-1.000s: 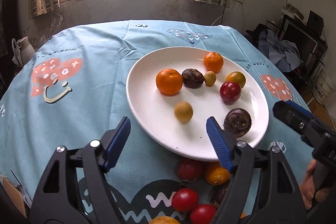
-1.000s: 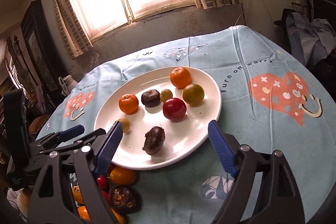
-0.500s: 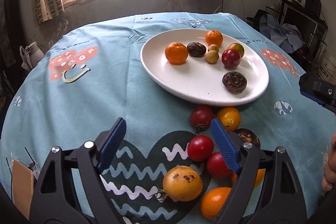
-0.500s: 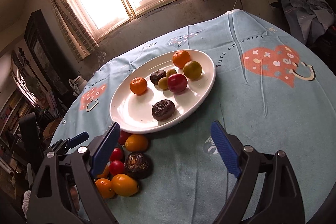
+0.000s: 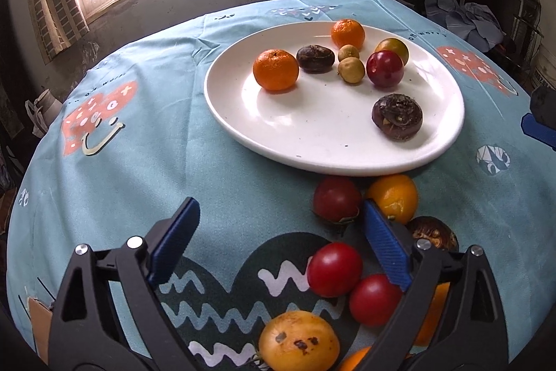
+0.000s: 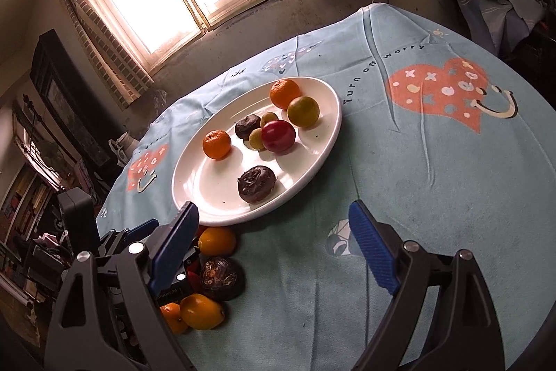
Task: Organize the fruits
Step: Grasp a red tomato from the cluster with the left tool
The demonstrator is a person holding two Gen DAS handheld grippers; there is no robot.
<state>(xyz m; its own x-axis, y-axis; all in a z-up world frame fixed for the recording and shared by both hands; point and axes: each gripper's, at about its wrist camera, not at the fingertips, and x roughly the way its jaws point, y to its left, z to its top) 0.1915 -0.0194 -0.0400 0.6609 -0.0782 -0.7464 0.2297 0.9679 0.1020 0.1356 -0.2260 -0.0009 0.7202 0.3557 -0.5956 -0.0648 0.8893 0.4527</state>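
Gaping wide, both the left gripper [image 5: 279,239] and right gripper [image 6: 274,237] jaws hold nothing.

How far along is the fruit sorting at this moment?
Partly done: eight fruits lie on the white plate. Nothing is in hand; left gripper and right gripper are open. A loose pile on the tablecloth remains.

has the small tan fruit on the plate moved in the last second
Yes. The small tan fruit went from alone near the plate's front to beside the red fruit.
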